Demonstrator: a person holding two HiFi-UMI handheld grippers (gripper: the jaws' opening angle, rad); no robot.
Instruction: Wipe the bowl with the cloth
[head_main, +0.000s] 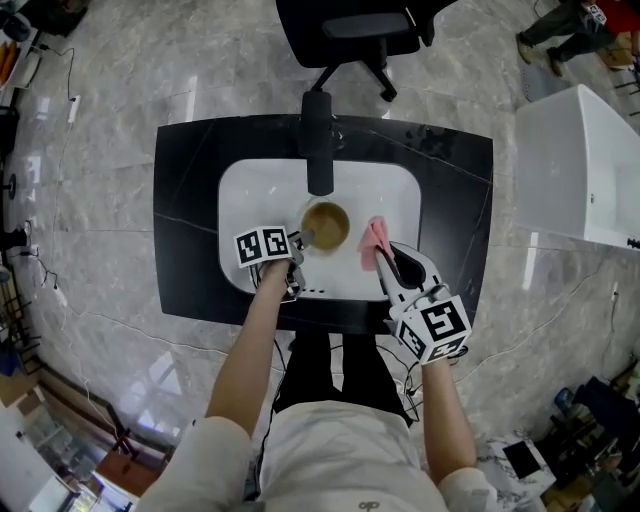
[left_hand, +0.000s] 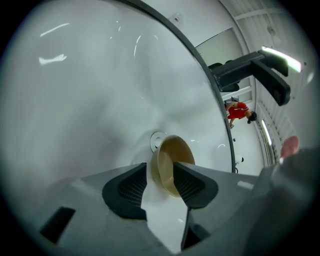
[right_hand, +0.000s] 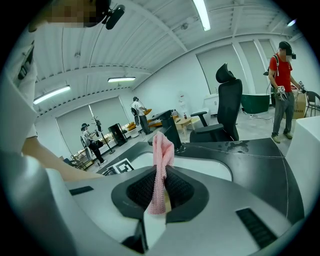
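Note:
A tan bowl (head_main: 325, 225) sits in the middle of the white sink (head_main: 258, 190), below the black faucet (head_main: 318, 150). My left gripper (head_main: 302, 240) is at the bowl's left edge. In the left gripper view the bowl (left_hand: 172, 160) stands in front of the left gripper (left_hand: 159, 186), whose jaws are open astride the near rim, one pad outside with a gap and one over the inside. My right gripper (head_main: 384, 256) hovers just right of the bowl. It is shut on a pink cloth (head_main: 372, 240) that sticks up from the right gripper (right_hand: 161, 187) as a folded strip (right_hand: 162, 150).
The sink is set in a black countertop (head_main: 450, 200) with grey marble floor around it. A sink drain (left_hand: 156, 140) lies behind the bowl. A black office chair (head_main: 360, 35) stands beyond the faucet, a white cabinet (head_main: 580, 160) to the right. A person in red (right_hand: 281, 75) stands far off.

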